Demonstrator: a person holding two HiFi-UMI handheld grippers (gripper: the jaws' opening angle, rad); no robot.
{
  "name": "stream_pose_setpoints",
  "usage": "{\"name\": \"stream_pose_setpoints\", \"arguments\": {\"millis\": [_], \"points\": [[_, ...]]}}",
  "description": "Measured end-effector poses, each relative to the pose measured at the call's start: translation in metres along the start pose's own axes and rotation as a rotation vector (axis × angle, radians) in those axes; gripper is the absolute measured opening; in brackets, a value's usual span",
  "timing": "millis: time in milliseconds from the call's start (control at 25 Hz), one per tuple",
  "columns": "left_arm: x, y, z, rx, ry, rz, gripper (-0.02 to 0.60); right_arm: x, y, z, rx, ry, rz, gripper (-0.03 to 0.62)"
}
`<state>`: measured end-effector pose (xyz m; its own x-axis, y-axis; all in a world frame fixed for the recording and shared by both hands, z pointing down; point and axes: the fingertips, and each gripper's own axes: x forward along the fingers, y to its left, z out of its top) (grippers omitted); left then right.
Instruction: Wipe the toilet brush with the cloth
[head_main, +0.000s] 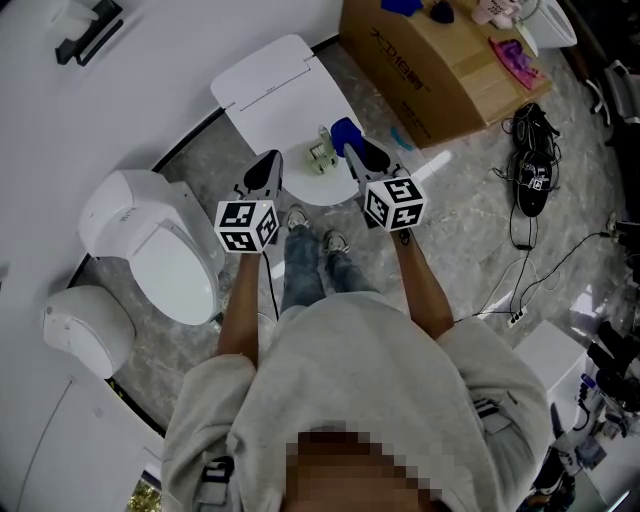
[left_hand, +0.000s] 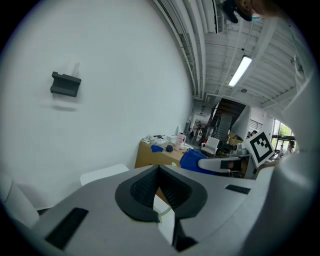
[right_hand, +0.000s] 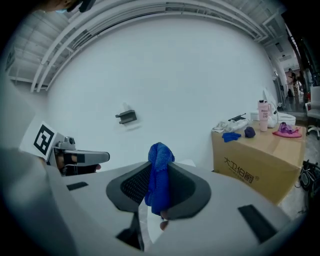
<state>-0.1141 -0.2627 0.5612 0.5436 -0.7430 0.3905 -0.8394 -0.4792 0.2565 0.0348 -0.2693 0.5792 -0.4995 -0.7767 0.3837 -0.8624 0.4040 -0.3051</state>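
Grey stone floor (head_main: 470, 230) under us, one toilet (head_main: 160, 250) at left, one cardboard box (head_main: 440, 70) ahead. Our right gripper (head_main: 352, 150) pinches the one blue cloth (right_hand: 159, 175). Our left gripper (head_main: 268, 165) is pressed together, seemingly on the handle of the one toilet brush (head_main: 320, 155), whose head shows between both grippers. We'd hold the brush steady and stroke the cloth firmly along it.
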Motion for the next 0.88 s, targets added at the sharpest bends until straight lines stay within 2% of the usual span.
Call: {"name": "stream_pose_setpoints", "arguments": {"millis": [360, 880], "points": [[-0.004, 0.01, 0.0, -0.004, -0.003, 0.015, 0.018, 0.014, 0.007, -0.047, 0.011, 0.112, 0.013, 0.101], [-0.004, 0.021, -0.003, -0.02, 0.005, 0.03, 0.019, 0.041, -0.009, -0.112, 0.06, 0.276, -0.002, 0.101]]}}
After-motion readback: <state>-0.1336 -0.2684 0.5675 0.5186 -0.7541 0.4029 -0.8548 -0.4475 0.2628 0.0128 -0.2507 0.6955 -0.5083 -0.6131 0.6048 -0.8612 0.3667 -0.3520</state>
